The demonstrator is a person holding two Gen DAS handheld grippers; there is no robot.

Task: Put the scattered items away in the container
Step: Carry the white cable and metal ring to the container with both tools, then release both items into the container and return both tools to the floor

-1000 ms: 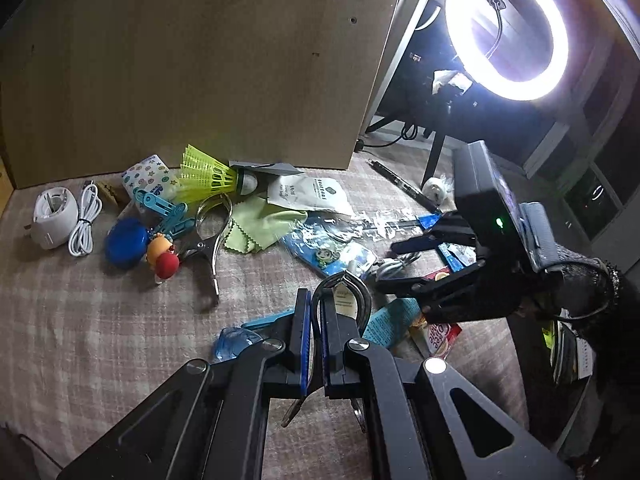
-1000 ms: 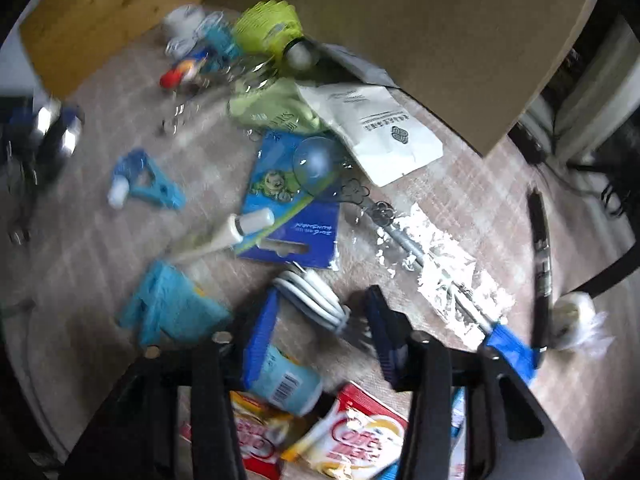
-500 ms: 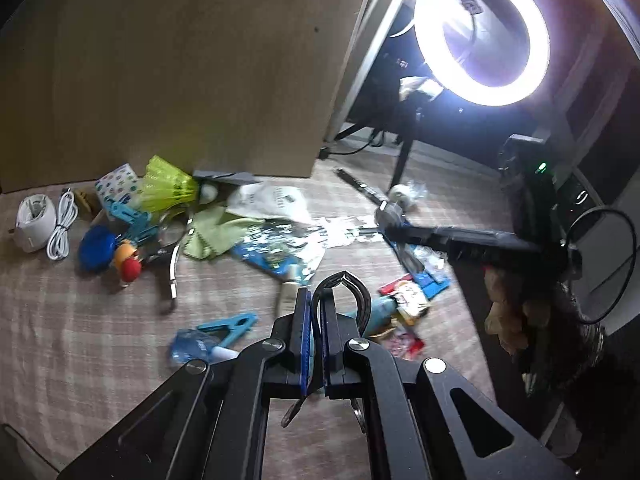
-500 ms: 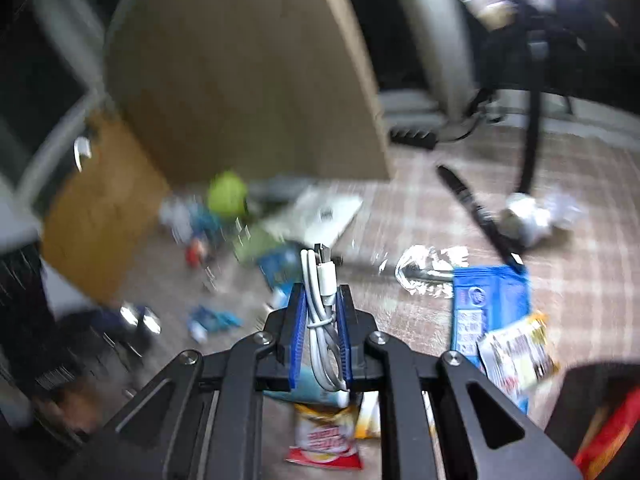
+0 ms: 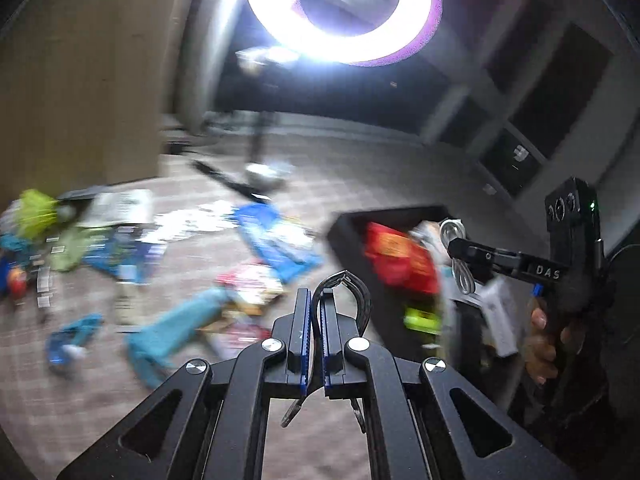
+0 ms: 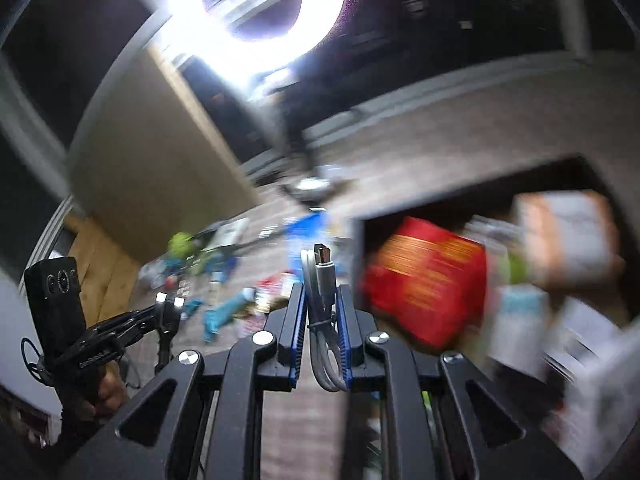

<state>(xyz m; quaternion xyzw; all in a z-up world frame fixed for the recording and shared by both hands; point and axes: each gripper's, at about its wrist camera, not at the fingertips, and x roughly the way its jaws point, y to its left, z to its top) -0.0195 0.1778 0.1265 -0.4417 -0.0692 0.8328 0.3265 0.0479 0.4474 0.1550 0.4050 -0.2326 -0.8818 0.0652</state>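
I carry a coiled cable (image 6: 322,312) clamped in my right gripper (image 6: 320,320) and a black clip (image 5: 344,296) pinched in my left gripper (image 5: 316,328) toward the container (image 5: 348,224), where each needs releasing inside.

A table covered in a pale beige checked cloth (image 5: 360,168) carries everything, and most of it is smeared by motion blur. Toward the right sits a black open-topped container (image 5: 352,236) holding a red packet (image 5: 400,260). Scattered over the cloth to its left lie a blue flat packet (image 5: 276,240), a teal fabric piece (image 5: 176,328), a small blue plastic clip (image 5: 68,344), a yellow-green shuttlecock (image 5: 36,212), a white paper sachet (image 5: 120,204) and a black pen (image 5: 228,184). A tall brown board (image 5: 80,80) stands at the table's far left edge.
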